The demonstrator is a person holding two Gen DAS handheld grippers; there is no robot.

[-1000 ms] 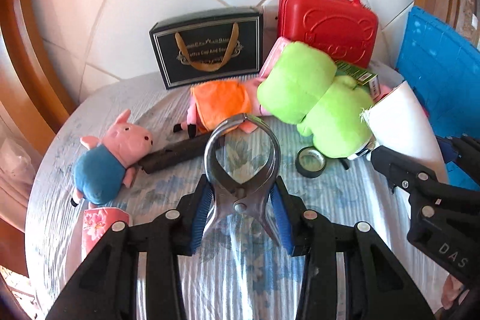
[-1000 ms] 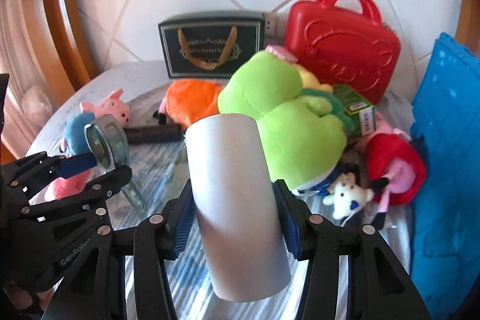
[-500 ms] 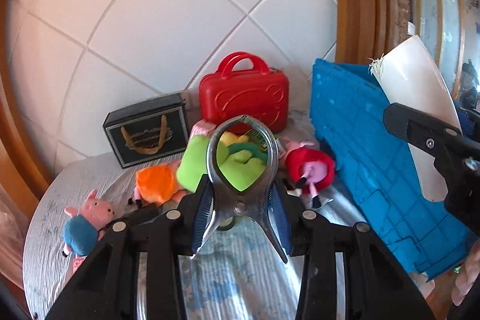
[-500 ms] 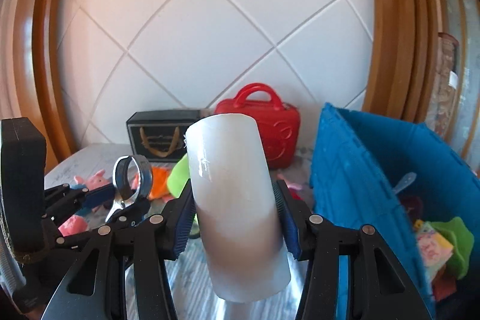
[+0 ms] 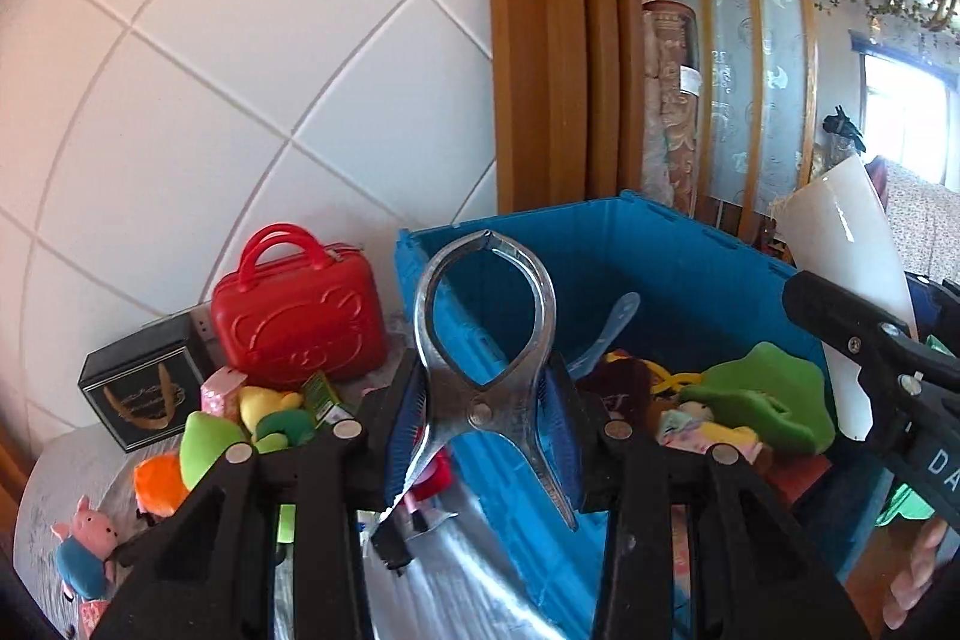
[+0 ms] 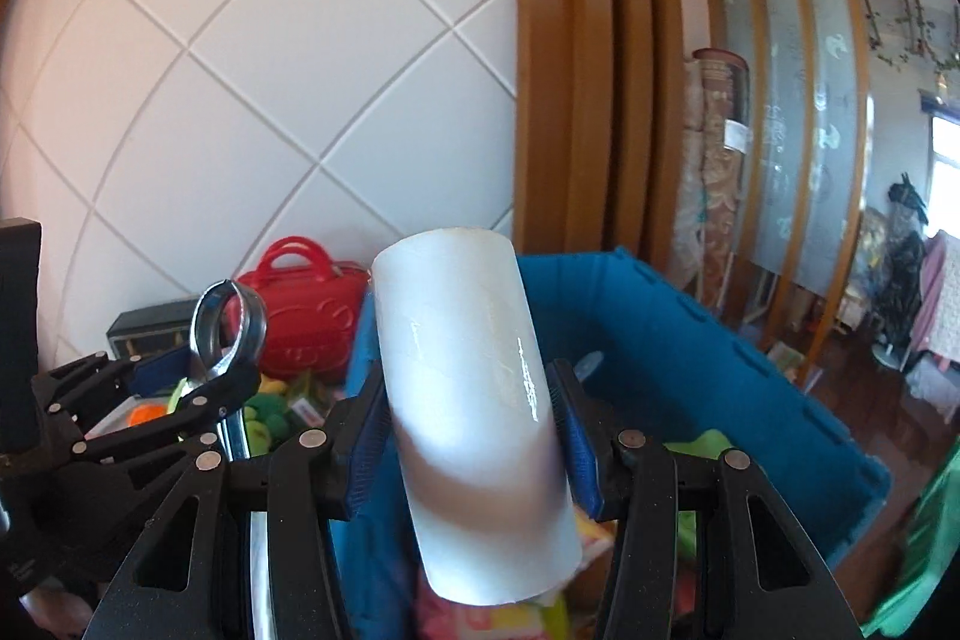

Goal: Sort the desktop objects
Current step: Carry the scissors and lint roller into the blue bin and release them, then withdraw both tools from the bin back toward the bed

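Observation:
My left gripper (image 5: 483, 415) is shut on a metal spring clamp (image 5: 486, 316), held up over the near left wall of the blue crate (image 5: 708, 274). My right gripper (image 6: 471, 430) is shut on a white paper tube (image 6: 474, 400), held above the crate's (image 6: 690, 340) left part. The tube also shows in the left wrist view (image 5: 840, 274) at the right edge. The clamp shows in the right wrist view (image 6: 225, 334) at the left. The crate holds several toys, among them a green plush (image 5: 762, 394).
A red toy suitcase (image 5: 294, 322) and a black gift box (image 5: 141, 388) stand at the wall. Plush toys lie on the table: a green one (image 5: 210, 442), an orange one (image 5: 159, 481), a pink pig (image 5: 78, 547). A wooden door frame (image 5: 540, 40) rises behind the crate.
Both grippers have lifted and swung right, from over the table's toys to over the blue crate. Each keeps its hold: the clamp on the left, the tube on the right.

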